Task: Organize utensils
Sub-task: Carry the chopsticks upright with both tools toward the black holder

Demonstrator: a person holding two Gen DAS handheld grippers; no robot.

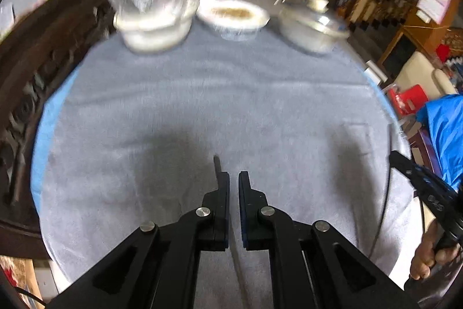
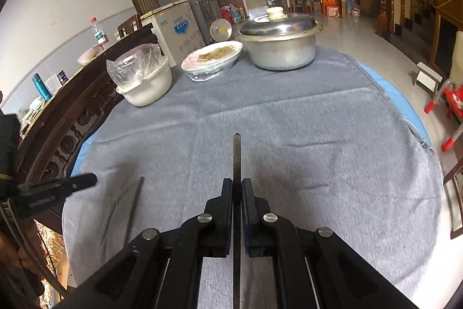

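In the right wrist view my right gripper (image 2: 237, 184) is shut on a thin metal utensil handle (image 2: 236, 155) that sticks forward above the grey cloth (image 2: 289, 120). A second thin utensil (image 2: 134, 210) lies on the cloth to its left, near my left gripper (image 2: 84, 182), which enters from the left edge. In the blurred left wrist view my left gripper (image 1: 234, 177) has its jaws nearly together; a thin dark tip (image 1: 216, 164) shows by the left finger, and whether it is gripped is unclear. My right gripper (image 1: 405, 164) shows at the right edge.
At the far edge of the table stand a white bowl with a plastic bag (image 2: 144, 83), a covered dish of food (image 2: 212, 60) and a lidded metal pot (image 2: 279, 42). A dark carved wooden cabinet (image 2: 72, 118) runs along the left. A red stool (image 2: 451, 106) stands at the right.
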